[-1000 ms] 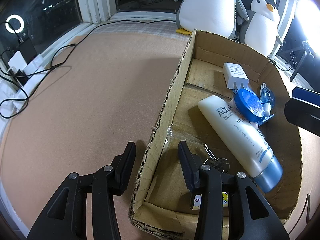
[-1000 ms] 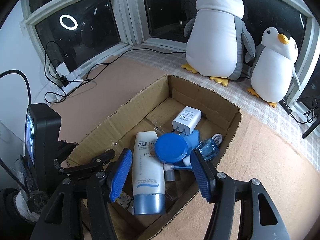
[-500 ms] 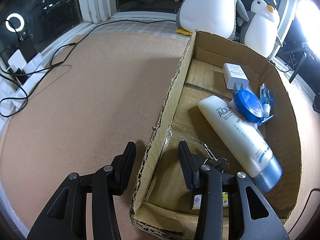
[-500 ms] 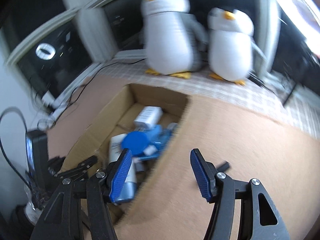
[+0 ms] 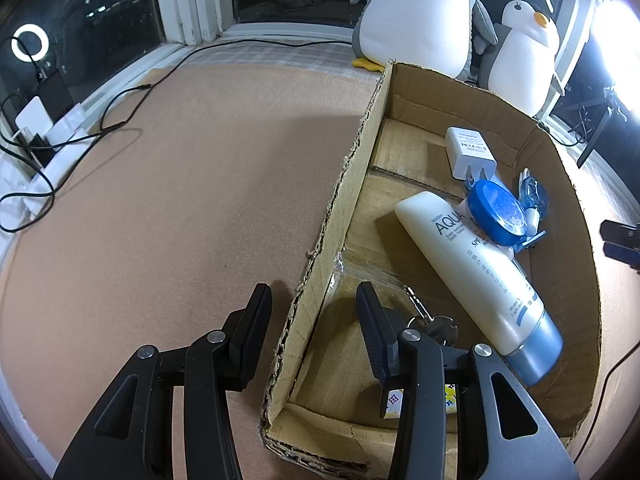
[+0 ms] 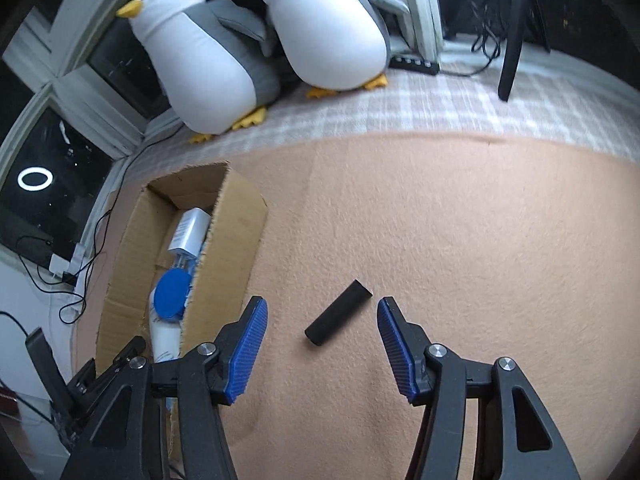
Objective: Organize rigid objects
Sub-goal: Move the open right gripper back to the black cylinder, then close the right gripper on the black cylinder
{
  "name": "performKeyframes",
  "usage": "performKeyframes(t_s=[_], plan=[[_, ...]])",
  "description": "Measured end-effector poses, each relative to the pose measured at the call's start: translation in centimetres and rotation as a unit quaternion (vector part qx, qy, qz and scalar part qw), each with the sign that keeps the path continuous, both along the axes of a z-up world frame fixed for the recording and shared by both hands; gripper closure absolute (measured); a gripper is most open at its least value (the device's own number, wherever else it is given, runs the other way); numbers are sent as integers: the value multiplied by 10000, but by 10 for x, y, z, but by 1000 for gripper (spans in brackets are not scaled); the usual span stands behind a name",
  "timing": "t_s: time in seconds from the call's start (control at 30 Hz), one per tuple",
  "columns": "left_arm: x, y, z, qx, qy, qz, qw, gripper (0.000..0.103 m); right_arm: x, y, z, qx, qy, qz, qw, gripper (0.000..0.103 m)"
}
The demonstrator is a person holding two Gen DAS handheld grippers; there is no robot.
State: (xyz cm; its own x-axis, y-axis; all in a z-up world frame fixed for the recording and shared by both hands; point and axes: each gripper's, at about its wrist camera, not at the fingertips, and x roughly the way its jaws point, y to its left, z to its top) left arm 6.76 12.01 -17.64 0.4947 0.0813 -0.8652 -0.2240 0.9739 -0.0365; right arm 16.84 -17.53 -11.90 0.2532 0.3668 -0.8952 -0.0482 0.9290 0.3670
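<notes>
An open cardboard box point(image 5: 352, 184) lies on the tan mat. It holds a white sunscreen tube point(image 5: 472, 264), a blue round lid point(image 5: 496, 212), a white charger point(image 5: 470, 152), a small clear blue bottle point(image 5: 534, 194) and keys point(image 5: 436, 324). My left gripper point(image 5: 312, 288) has one finger on each side of the box's left wall, as narrow as it goes. In the right wrist view a black cylinder point(image 6: 338, 312) lies on the mat right of the box point(image 6: 240, 232). My right gripper point(image 6: 321, 308) hangs over it, jaws closing, the cylinder between the blue pads point(image 6: 248, 344) but untouched.
Two plush penguins point(image 6: 224, 60) stand at the back on a checked cloth point(image 6: 440, 96) by the windows. Cables and a power strip point(image 5: 40, 128) run along the left edge. A dark stand leg point(image 6: 510, 40) rises at the back right.
My right gripper swung from above the box to the mat on its right, rolling as it went, and now frames the black cylinder. The left gripper and the box stayed put.
</notes>
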Motion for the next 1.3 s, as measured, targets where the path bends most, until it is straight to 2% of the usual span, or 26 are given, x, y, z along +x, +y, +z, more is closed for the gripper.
performKeyframes(t_s=[0.3,0.7,0.8,1.1,1.3], plan=[[-1,-1,-1,-32,-14,12,10000,61,12,12,-21,-241,287,38,9993,63],[-2,-1,-1,-58,-22,19,10000,61,17,29,-33,-940,261,460,9942,82],[-2,-1,-1,-57,-22,15,10000,61,17,27,-34,-990,247,509,9935,87],[-3,0,-1,-53,-22,15,10000,61,9,22,-32,-942,145,548,9939,88],[-3,0,-1,-49,-21,16,10000,61,-4,17,-15,-873,-57,554,9946,88]])
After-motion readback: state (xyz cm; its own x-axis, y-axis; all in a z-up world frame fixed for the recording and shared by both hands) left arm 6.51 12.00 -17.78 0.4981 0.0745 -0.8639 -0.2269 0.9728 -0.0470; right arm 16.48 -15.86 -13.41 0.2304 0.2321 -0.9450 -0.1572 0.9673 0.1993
